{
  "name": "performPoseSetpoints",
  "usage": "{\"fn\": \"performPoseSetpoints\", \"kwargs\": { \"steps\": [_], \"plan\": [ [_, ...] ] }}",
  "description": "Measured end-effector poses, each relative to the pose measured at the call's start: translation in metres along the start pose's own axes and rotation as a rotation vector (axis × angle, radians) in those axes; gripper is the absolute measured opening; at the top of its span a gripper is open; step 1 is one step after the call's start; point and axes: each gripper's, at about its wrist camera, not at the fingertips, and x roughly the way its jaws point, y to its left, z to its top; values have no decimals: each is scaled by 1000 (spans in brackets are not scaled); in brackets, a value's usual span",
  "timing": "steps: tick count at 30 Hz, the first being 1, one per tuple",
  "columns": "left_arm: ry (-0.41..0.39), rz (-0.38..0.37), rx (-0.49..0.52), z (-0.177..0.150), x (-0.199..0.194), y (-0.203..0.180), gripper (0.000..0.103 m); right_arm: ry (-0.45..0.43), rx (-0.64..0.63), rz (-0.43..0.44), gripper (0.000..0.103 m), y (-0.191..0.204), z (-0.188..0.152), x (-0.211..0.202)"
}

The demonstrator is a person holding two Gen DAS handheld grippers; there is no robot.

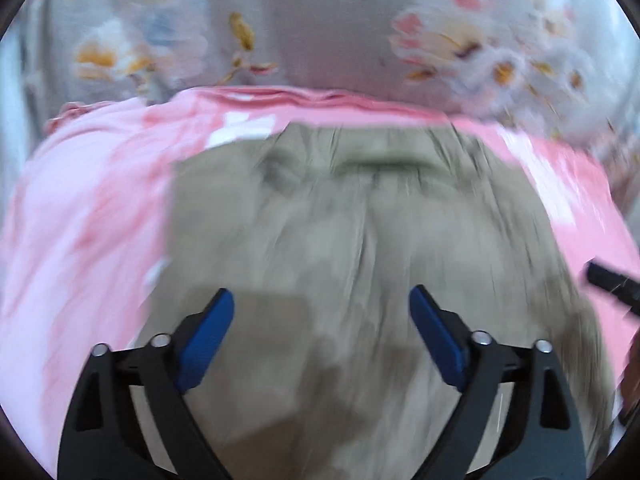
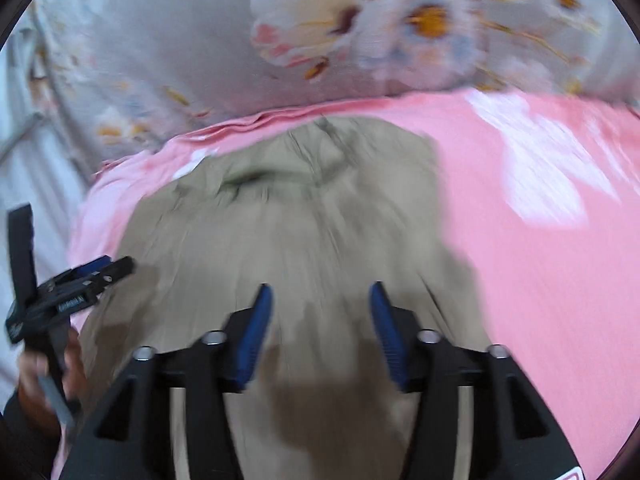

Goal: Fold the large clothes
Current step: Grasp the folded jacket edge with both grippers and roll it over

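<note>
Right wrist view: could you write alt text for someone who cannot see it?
A khaki garment lies on a pink sheet, blurred by motion. The right gripper hangs open above it, nothing between its blue pads. The left gripper shows at the left edge, with floral bedding behind.

Pink sheet with white patches covers the bed. Grey floral cloth lies beyond its far edge, touching. Frames blurred.

Khaki garment on pink white-flowered sheet.
</note>
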Motion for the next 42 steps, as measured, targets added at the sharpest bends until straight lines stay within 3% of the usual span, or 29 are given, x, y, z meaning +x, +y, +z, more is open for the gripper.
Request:
{"fn": "performPoseSetpoints", "kwargs": {
  "steps": [3,7,10,15,17,19,20,21,22,24,25,27,30,34,39,42],
  "plan": [
    [47,41,-44,-61,-55,29,91,26,50,-41,67,-39,-77,-72],
    [93,12,-241,-126,-94,79,91,35,98,-166,72,-71,-156,-128],
    [118,-10,-408,-166,-102,113,91,32,228,-106,73,-88,-201,-145],
    [125,-229,-695,-212,-104,142,89,14,419,59,75,-92,-235,-139],
    [104,-236,-693,-215,-108,137,86,1,410,59,75,-78,-237,-132],
    [114,-269,-696,-215,-105,131,66,-6,395,67,75,-65,-233,-124],
    [126,-276,-706,-216,-104,129,63,-3,400,81,73,-60,-231,-118],
    [130,-251,-701,-216,-104,126,53,1,409,88,70,-56,-230,-115],
    [134,-228,-686,-215,-103,124,32,9,418,99,57,-52,-227,-108],
    [137,-243,-691,-214,-105,122,12,33,429,62,8,-47,-224,-96],
    [128,-248,-700,-213,-108,124,8,36,444,54,6,-46,-227,-96],
    [93,-263,-685,-211,-125,122,5,-15,479,86,4,-47,-229,-109],
    [34,-262,-624,-209,-166,114,3,-103,433,104,3,-38,-229,-147],
    [-49,-301,-541,-227,-243,106,3,-203,332,155,3,-25,-246,-231],
    [-135,-335,-500,-263,-343,104,3,-314,174,157,2,-7,-282,-337],
    [-212,-351,-487,-261,-393,101,4,-375,100,152,2,9,-290,-389]
  ]
}}
